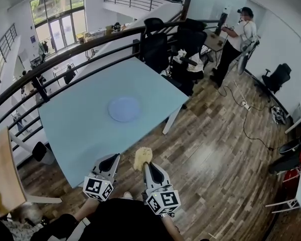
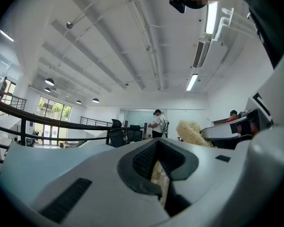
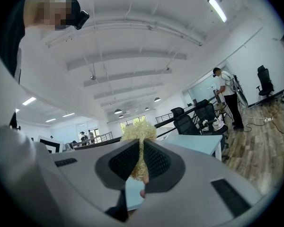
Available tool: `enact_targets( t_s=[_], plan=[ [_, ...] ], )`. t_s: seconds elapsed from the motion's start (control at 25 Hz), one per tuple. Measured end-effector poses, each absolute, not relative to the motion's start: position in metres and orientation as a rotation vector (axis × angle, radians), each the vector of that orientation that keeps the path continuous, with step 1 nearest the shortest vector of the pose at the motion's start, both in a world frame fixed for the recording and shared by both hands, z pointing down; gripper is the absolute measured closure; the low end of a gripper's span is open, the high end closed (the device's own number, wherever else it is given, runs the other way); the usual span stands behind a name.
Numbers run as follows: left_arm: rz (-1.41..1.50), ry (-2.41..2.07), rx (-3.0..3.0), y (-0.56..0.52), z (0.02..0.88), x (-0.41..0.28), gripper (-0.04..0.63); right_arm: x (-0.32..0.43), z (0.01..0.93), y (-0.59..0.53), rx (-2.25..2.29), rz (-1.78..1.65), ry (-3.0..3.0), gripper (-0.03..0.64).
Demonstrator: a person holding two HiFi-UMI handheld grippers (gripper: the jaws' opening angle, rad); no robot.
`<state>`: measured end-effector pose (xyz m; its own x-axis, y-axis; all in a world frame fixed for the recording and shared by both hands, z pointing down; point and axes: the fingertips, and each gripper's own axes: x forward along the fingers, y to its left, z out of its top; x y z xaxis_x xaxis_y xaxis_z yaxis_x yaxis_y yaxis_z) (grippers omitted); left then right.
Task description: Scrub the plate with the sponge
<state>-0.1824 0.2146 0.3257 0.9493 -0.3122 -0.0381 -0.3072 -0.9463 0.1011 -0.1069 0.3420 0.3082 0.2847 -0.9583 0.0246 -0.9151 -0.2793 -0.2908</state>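
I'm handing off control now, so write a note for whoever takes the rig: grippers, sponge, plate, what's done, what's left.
Left gripper: shut, empty.
Right gripper: shut on the sponge, held by the table's near edge.
Plate: flat mid-table, apart from both grippers.
Done: sponge is in grip.
Left: bring the sponge to the plate and scrub it.

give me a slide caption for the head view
Right hand-held gripper holds the sponge beside the left hand-held gripper, short of the blue plate on the table.
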Motion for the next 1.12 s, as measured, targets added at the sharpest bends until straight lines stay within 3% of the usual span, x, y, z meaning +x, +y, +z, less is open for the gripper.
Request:
enact_targets(
  t_s=[1.12],
  plan=[
    [-0.045,-0.621,2.97,0.152,0.338,-0.133,0.594,-0.034,0.319,0.27,-2.269,-0.346,1.81,0.583]
  ],
)
